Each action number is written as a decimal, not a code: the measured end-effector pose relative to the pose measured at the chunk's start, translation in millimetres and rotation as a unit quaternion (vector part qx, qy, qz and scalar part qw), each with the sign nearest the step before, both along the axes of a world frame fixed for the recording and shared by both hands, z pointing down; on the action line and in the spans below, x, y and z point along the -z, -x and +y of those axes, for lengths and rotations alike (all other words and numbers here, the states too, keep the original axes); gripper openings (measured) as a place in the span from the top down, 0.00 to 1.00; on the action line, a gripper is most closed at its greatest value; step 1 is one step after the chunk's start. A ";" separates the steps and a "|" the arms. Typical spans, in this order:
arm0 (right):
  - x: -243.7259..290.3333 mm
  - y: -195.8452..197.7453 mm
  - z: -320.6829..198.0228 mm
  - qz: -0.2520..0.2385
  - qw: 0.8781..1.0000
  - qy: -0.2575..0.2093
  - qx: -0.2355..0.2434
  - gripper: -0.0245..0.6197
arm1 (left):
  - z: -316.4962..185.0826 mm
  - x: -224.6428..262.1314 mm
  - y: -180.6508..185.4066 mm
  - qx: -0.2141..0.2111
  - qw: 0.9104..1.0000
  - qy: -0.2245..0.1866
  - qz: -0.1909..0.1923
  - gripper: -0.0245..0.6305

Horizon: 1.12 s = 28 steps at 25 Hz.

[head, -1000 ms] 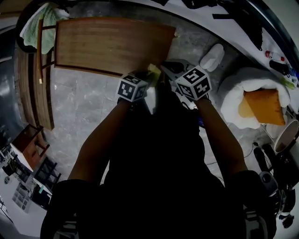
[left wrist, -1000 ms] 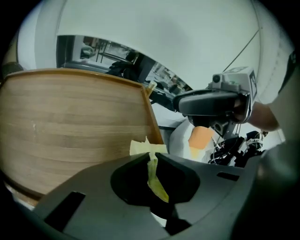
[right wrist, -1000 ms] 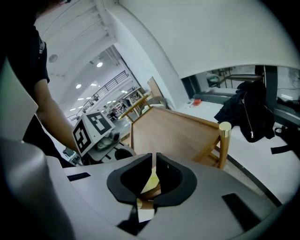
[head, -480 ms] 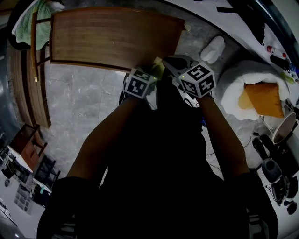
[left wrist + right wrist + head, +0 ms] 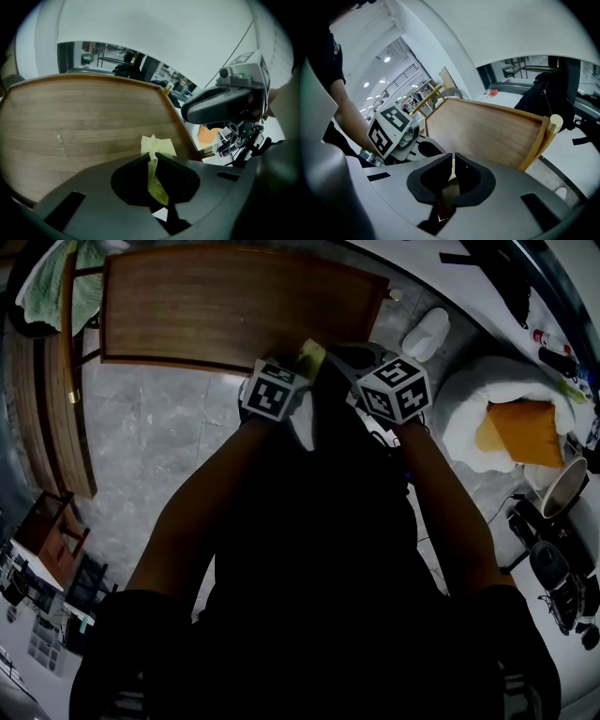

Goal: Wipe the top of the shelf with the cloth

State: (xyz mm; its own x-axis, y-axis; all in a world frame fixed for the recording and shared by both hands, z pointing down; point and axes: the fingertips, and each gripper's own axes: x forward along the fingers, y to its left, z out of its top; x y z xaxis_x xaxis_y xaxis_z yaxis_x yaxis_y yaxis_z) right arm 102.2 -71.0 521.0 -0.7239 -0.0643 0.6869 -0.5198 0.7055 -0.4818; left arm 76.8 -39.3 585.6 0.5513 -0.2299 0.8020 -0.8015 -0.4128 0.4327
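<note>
The shelf's brown wooden top (image 5: 234, 306) fills the upper part of the head view. My left gripper (image 5: 305, 362) is at its near edge, right of middle, shut on a small yellow-green cloth (image 5: 311, 354). In the left gripper view the cloth (image 5: 153, 145) sticks out past the shut jaws, over the wood (image 5: 84, 126). My right gripper (image 5: 344, 360) is close beside the left one. Its jaws are shut with nothing held (image 5: 453, 161), and they face the shelf top (image 5: 487, 131).
A green towel (image 5: 42, 287) hangs at the shelf's far left. A low wooden bench (image 5: 56, 427) runs along the left. A white cushion (image 5: 487, 399) holding an orange pillow (image 5: 525, 432) lies on the right, near a white object (image 5: 427, 334) and a cup (image 5: 562, 488).
Both grippers have edged slightly forward to the shelf's near edge and stay side by side. The cloth remains clamped in the left gripper. The head view has shifted a little.
</note>
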 end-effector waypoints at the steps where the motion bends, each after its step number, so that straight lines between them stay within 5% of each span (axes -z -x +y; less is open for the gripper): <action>1: -1.6 3.2 -0.8 0.005 1.000 0.003 -0.001 0.92 | -1.9 -1.0 9.1 0.003 1.000 0.002 -0.004 0.92; 28: -16.5 181.4 -25.6 0.059 0.998 -0.005 0.002 0.92 | -31.8 -23.2 288.6 0.128 0.990 0.019 -0.056 0.92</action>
